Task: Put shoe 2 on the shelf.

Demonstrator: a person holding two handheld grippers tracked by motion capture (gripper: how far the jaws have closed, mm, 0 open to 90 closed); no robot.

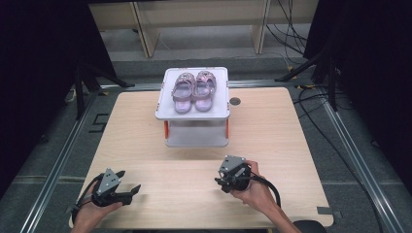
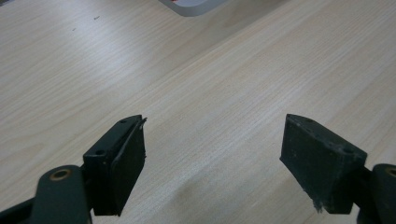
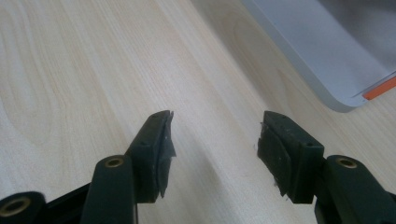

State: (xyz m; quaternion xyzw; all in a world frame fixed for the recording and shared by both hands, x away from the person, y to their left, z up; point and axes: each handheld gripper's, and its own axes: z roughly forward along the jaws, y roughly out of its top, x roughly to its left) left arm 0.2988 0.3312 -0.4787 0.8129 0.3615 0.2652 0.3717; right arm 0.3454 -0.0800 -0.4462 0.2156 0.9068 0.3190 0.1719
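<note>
A pair of pink-purple sandals (image 1: 194, 90) lies side by side on the top shelf of a small white two-tier rack (image 1: 164, 112) with orange posts, at the table's far middle. My left gripper (image 1: 132, 190) rests low over the near left of the table, open, with only bare wood between its fingers (image 2: 119, 163). My right gripper (image 1: 219, 181) sits near the front right of centre, just short of the rack, open and holding nothing. In the right gripper view the rack's lower shelf (image 3: 322, 51) shows at upper right.
The light wooden table (image 1: 136, 136) has a small round dark cap (image 1: 235, 101) to the right of the rack. Black curtains, stand legs and cables surround the table; a wooden shelf unit (image 1: 204, 19) stands beyond it.
</note>
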